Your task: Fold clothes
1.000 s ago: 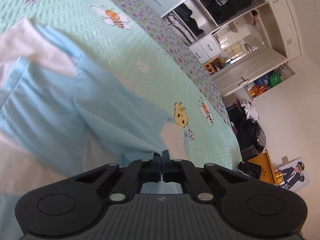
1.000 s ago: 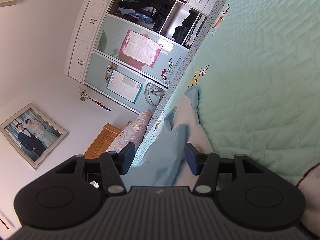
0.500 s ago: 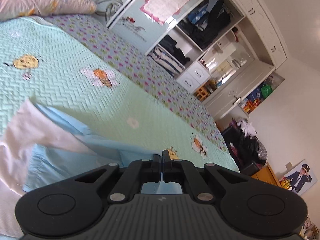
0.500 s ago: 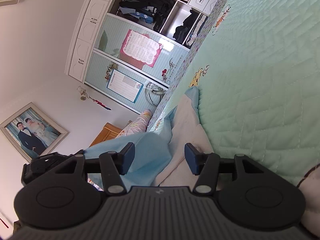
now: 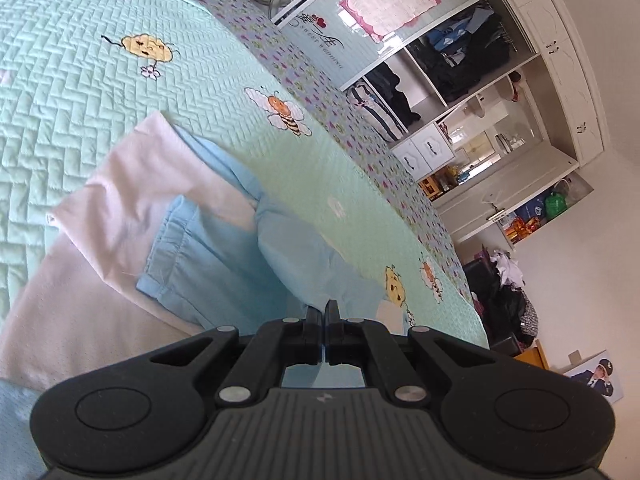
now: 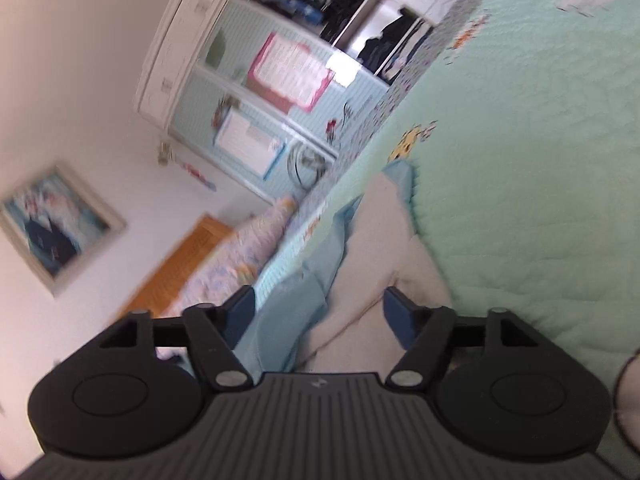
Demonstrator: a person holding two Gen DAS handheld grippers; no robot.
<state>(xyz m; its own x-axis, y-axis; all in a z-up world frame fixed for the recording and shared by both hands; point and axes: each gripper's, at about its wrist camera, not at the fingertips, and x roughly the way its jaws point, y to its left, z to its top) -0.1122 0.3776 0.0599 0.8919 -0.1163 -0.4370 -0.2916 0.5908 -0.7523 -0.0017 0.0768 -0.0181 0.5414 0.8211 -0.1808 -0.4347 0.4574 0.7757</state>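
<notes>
A light blue and white garment (image 5: 208, 248) lies on the mint green quilted bedspread (image 5: 80, 80). My left gripper (image 5: 323, 312) is shut on a fold of its light blue cloth (image 5: 312, 264), which runs up from the fingertips. In the right wrist view, which is blurred, the same garment (image 6: 320, 280) lies along the bedspread (image 6: 520, 200). My right gripper (image 6: 320, 300) is open just above it, blue cloth by the left finger (image 6: 240, 308) and white cloth by the right finger (image 6: 396, 308). Nothing is pinched between them.
A wardrobe with open shelves of dark clothes (image 5: 460, 64) stands past the bed's far edge. A patterned pillow (image 6: 240, 256) and a wooden headboard (image 6: 180, 264) sit at the head of the bed. A framed picture (image 6: 52, 228) hangs on the wall.
My left gripper has carried the blue cloth back over the garment, so more of the white part shows. The right gripper has swung, blurring its view, and stays open.
</notes>
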